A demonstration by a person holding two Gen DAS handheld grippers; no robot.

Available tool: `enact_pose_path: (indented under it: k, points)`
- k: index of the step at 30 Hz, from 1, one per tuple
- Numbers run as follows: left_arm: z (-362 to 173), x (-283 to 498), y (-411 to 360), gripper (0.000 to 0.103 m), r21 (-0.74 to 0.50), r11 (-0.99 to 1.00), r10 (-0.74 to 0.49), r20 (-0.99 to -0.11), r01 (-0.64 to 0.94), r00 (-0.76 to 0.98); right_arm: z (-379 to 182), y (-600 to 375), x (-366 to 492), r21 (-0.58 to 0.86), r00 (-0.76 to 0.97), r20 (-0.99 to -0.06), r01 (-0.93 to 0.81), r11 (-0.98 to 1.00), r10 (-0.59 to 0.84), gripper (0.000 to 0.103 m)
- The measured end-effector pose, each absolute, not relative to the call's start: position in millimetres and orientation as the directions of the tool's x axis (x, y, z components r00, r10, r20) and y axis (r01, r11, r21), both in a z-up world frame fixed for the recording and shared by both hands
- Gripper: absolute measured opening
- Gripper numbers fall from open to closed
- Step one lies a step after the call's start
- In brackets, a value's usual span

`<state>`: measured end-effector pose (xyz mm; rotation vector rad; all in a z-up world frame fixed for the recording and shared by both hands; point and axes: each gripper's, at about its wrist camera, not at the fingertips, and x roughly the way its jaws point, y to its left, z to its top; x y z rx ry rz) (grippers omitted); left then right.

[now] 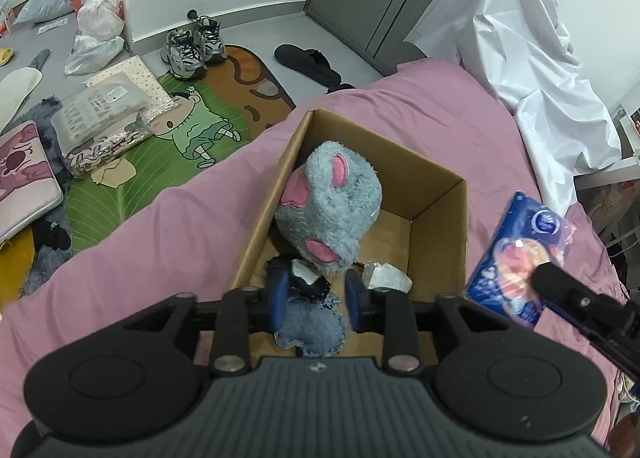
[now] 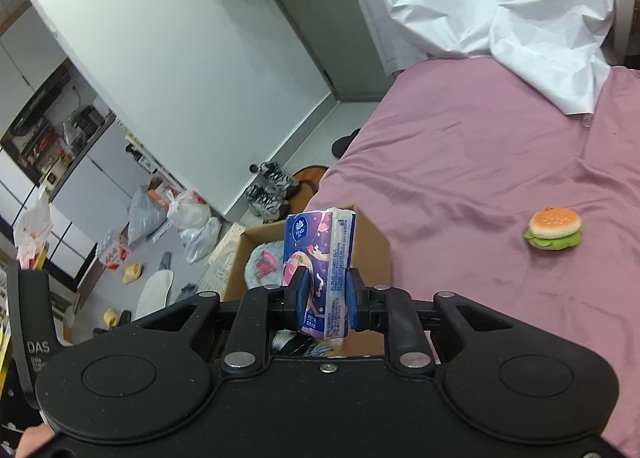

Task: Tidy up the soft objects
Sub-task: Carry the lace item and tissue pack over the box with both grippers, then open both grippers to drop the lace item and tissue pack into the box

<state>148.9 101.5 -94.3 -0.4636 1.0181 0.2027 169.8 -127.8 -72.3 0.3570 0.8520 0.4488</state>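
Note:
An open cardboard box (image 1: 440,214) sits on the pink bed (image 1: 160,242). Inside it, a grey and pink plush (image 1: 336,210) leans on the left wall, with a white crumpled piece (image 1: 386,276) beside it. My left gripper (image 1: 316,298) hangs over the box's near end, open; a small denim and black soft toy (image 1: 310,322) lies between its blue pads without being pressed. My right gripper (image 2: 325,294) is shut on a blue tissue pack (image 2: 320,254), held upright just right of the box (image 2: 372,254). A burger toy (image 2: 554,228) lies on the bed further right.
A white sheet (image 2: 500,10) is heaped over the bed's far end. On the floor to the left are a cartoon mat (image 1: 192,126), sneakers (image 1: 192,46), a black slipper (image 1: 308,62), plastic bags (image 1: 96,30) and packaged items (image 1: 104,114).

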Motion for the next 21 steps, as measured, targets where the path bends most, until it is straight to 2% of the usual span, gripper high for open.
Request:
enact_pose_path:
  k: [2, 3, 5, 7, 9, 10, 11, 12, 13, 14, 21]
  points:
    - [-90.1, 148.9, 101.5, 0.051, -0.256, 0.893, -0.030, -0.855, -0.370, 0.518, -72.5, -122.7, 169.5, 0.472, 0.566, -0.641, -0.243, 0.848, 0.519, 0.021]
    - [-88.4, 149.5, 101.1, 0.054, -0.243, 0.897, -0.019, -0.855, -0.368, 0.518, -72.5, -120.1, 169.0, 0.469, 0.563, -0.643, -0.247, 0.848, 0.520, 0.021]
    - [-84.0, 149.8, 101.1, 0.066, -0.226, 0.902, -0.002, -0.853, -0.367, 0.521, -72.5, -115.6, 167.5, 0.467, 0.556, -0.645, -0.256, 0.846, 0.524, 0.024]
    - [-81.1, 149.2, 101.9, 0.075, -0.229, 0.901, -0.001, -0.850, -0.369, 0.526, -72.4, -111.1, 165.4, 0.461, 0.541, -0.653, -0.271, 0.845, 0.530, 0.024]
    - [-78.5, 149.0, 102.1, 0.078, -0.227, 0.900, 0.002, -0.851, -0.372, 0.525, -73.8, -110.1, 164.4, 0.474, 0.525, -0.660, -0.265, 0.840, 0.538, 0.029]
    - [-77.3, 148.6, 101.7, 0.078, -0.221, 0.901, 0.004, -0.855, -0.372, 0.519, -75.0, -111.1, 164.0, 0.490, 0.515, -0.660, -0.256, 0.833, 0.547, 0.034]
    - [-76.4, 147.9, 101.5, 0.079, -0.218, 0.903, 0.005, -0.857, -0.371, 0.516, -75.5, -111.3, 163.7, 0.494, 0.509, -0.664, -0.251, 0.832, 0.548, 0.047]
    - [-75.2, 147.2, 100.9, 0.079, -0.216, 0.904, 0.006, -0.857, -0.369, 0.515, -75.1, -112.3, 163.1, 0.490, 0.507, -0.672, -0.242, 0.837, 0.540, 0.057]
    - [-73.9, 146.7, 100.1, 0.080, -0.213, 0.905, 0.008, -0.857, -0.368, 0.515, -73.6, -114.2, 162.0, 0.483, 0.515, -0.677, -0.228, 0.845, 0.526, 0.072]
    - [-72.0, 145.8, 98.9, 0.080, -0.208, 0.906, 0.012, -0.857, -0.368, 0.514, -71.7, -116.1, 160.3, 0.479, 0.528, -0.673, -0.222, 0.849, 0.518, 0.081]
    - [-56.4, 140.1, 84.6, 0.090, -0.173, 0.919, 0.046, -0.845, -0.354, 0.533, -54.6, -134.0, 150.6, 0.476, 0.581, -0.636, -0.222, 0.851, 0.508, 0.098]
